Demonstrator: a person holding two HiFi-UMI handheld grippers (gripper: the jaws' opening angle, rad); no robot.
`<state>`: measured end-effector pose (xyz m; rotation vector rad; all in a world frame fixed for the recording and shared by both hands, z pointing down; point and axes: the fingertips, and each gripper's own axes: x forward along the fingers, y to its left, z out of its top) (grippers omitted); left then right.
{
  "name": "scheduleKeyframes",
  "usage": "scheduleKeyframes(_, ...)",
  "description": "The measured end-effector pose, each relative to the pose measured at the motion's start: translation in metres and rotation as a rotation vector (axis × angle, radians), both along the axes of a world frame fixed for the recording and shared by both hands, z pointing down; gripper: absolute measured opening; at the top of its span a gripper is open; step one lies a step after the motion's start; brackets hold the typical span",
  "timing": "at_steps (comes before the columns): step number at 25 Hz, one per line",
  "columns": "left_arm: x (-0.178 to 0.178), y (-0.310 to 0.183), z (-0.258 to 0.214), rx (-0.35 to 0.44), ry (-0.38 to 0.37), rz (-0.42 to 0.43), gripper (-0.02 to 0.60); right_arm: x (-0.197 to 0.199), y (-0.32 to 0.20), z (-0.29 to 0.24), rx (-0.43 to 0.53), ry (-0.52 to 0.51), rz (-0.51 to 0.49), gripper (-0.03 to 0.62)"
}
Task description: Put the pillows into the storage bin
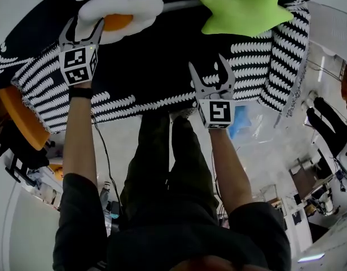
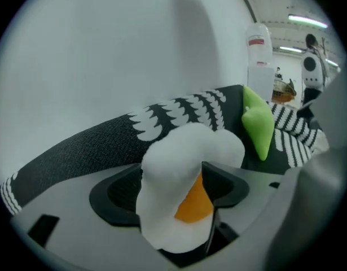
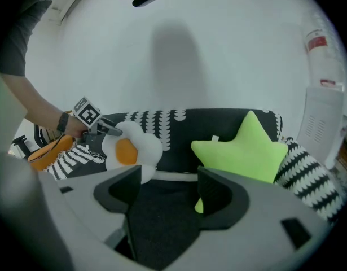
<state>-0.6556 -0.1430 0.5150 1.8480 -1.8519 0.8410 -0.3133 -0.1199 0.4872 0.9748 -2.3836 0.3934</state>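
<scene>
Both grippers reach over a black-and-white patterned sofa (image 1: 156, 66).
The left gripper (image 1: 84, 24) has its jaws spread wide around the edge of the fried-egg pillow (image 1: 131, 5) on the backrest. The right gripper (image 1: 208, 66) hovers open and empty, near the green star pillow (image 1: 246, 10).

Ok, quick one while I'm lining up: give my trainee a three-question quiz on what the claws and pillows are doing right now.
1. True or false: the right claw is gripping the green star pillow.
2. Which pillow sits between the open jaws of the left claw? A) the fried-egg pillow B) the green star pillow C) neither
3. Fill in: in the head view, the green star pillow lies to the ____ of the fried-egg pillow.

Key: 1 false, its jaws are open and empty, short of that pillow; 2 A; 3 right.
</scene>
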Motion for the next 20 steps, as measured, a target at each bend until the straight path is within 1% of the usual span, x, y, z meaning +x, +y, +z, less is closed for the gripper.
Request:
scheduleKeyframes(3, -0.002, -0.017, 0.021, -0.035, -0.060, 0.074, 0.344, 0.007, 0.003, 0.015, -0.024, 0.001, 0.020, 0.298)
scheduleKeyframes(5, -0.003, -0.026, 0.028, -0.035, -0.064, 0.090, 0.289, 0.014, 0.008, 0.026, -0.042, 0.003, 0.040, 0.298)
scheduleKeyframes(8, 0.001, -0.027, 0.031, -0.023, -0.057, 0.090, 0.209, 0.031, 0.019, 0.040, -0.074, 0.010, 0.077, 0.298)
scheduleKeyframes(10, 0.005, -0.024, 0.030, -0.018, -0.064, 0.090, 0.177, 0.042, 0.023, 0.045, -0.086, 0.009, 0.096, 0.298)
scheduleKeyframes(13, 0.013, -0.023, 0.019, -0.001, -0.076, 0.111, 0.157, 0.055, 0.026, 0.043, -0.081, 0.002, 0.142, 0.298)
scheduleKeyframes(16, 0.035, -0.015, -0.002, 0.020, -0.103, 0.164, 0.152, 0.074, 0.028, 0.032, -0.063, -0.007, 0.189, 0.298)
scheduleKeyframes(18, 0.061, -0.009, -0.020, 0.036, -0.116, 0.206, 0.150, 0.094, 0.029, 0.021, -0.046, -0.015, 0.216, 0.298)
scheduleKeyframes(20, 0.095, -0.008, -0.040, 0.062, -0.112, 0.252, 0.150, 0.120, 0.028, 0.010, -0.024, -0.026, 0.256, 0.298)
